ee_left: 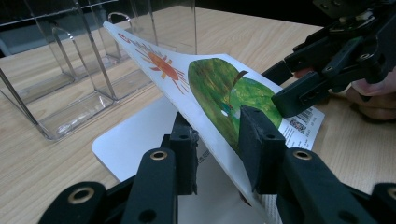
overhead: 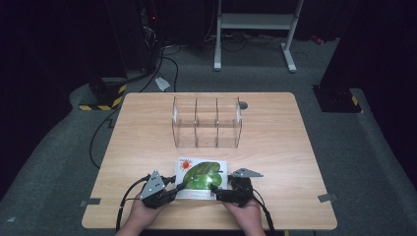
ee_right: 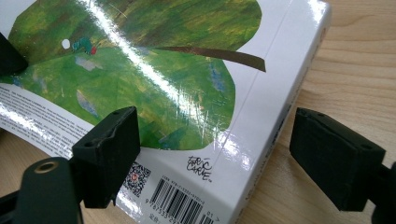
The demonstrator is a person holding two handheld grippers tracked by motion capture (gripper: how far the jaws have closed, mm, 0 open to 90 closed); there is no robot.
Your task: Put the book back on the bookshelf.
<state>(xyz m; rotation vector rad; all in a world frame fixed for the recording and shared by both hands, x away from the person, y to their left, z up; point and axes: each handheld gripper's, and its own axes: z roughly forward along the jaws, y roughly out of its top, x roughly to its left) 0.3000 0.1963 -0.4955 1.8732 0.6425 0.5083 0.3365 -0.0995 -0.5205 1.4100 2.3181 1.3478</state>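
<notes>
At the near edge of the table [overhead: 275, 128] a picture book [overhead: 202, 178] lies flat, green leaf and orange sun face up, and both grippers are on it. Left gripper [ee_left: 223, 140] has the cover pinched: one jaw on top of the leaf, the other underneath, and the cover is lifted clear of the white page below, tilting up toward the far side. Right gripper [ee_right: 212, 158] sits at the book's right side, by the spine, jaws spread wide; one hangs over the barcode corner, the other stands off over bare wood, and neither presses on anything. From the left gripper view it shows at the right, just past the raised cover. Farther back, in the middle of the table, stands a clear plastic rack [overhead: 207, 122] with three compartments, well apart from the book.
</notes>
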